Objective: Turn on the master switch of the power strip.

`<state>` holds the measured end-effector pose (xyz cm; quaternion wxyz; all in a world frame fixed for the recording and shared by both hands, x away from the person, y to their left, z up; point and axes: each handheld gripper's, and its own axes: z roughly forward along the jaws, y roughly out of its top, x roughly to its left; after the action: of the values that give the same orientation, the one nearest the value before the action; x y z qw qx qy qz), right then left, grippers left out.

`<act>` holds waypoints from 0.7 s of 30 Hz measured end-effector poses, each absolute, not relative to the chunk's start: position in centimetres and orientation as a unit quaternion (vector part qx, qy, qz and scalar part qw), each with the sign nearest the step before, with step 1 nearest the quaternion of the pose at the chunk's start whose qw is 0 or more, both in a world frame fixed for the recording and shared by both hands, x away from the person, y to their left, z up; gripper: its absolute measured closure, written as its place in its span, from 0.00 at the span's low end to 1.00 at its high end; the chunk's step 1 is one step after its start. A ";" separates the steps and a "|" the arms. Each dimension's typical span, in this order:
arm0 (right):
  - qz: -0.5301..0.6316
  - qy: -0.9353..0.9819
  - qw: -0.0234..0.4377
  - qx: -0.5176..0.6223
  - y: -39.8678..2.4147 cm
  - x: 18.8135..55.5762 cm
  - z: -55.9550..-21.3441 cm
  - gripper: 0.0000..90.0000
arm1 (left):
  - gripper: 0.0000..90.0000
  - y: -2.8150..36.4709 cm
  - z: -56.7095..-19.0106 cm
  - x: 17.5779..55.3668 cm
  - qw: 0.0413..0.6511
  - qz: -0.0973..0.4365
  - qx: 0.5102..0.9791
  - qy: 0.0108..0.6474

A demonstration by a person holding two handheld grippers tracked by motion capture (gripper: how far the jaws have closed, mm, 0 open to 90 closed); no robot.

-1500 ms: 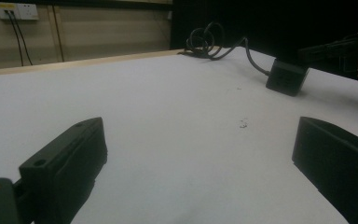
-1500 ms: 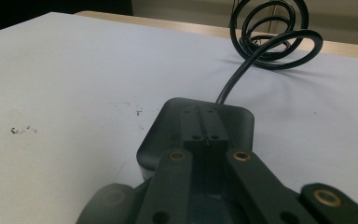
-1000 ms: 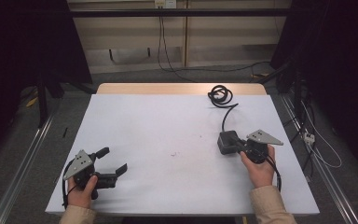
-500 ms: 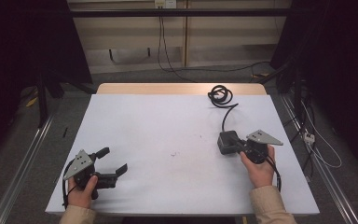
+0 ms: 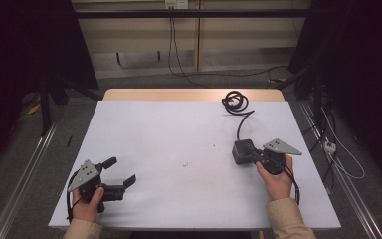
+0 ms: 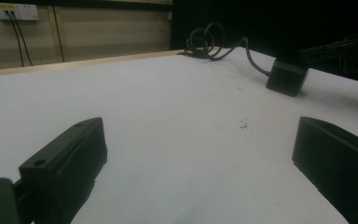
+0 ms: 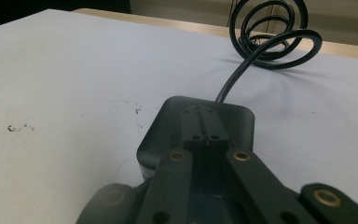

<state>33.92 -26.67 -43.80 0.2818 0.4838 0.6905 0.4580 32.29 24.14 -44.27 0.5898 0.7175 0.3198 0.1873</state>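
On the white-topped bench with a pale wooden far edge, high view: left gripper, black with a grey three-cornered plate, at the near left corner, held in the person's left hand; jaws spread wide, nothing between them. Right gripper at the right, held in the right hand, its jaws drawn together over a black rounded-square power adapter block. Black coiled cable lies at the far right edge, running back to the block.

Left gripper view: two black jaws far apart, bare bench top between; adapter block and coil far right; small dark specks on the surface.

Right gripper view: jaws narrowed to a slim gap on top of the adapter block; whether they grip it cannot be told. Cable coils beyond.
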 end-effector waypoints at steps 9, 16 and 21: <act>0.457 0.690 0.282 0.485 -26.6 34.0 -43.7 1.00 | 0.03 24.1 -44.2 32.3 0.593 0.186 0.715 0.322; 0.462 0.684 0.281 0.490 -26.7 34.0 -43.7 1.00 | 0.03 24.2 -44.2 32.3 0.593 0.186 0.714 0.322; 0.463 0.681 0.278 0.495 -26.8 34.0 -43.6 0.99 | 0.03 24.4 -44.2 32.3 0.592 0.188 0.714 0.323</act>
<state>33.96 -26.80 -43.64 0.2780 0.4952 0.6807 0.4627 32.32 24.43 -44.19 0.5920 0.7138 0.3233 0.1881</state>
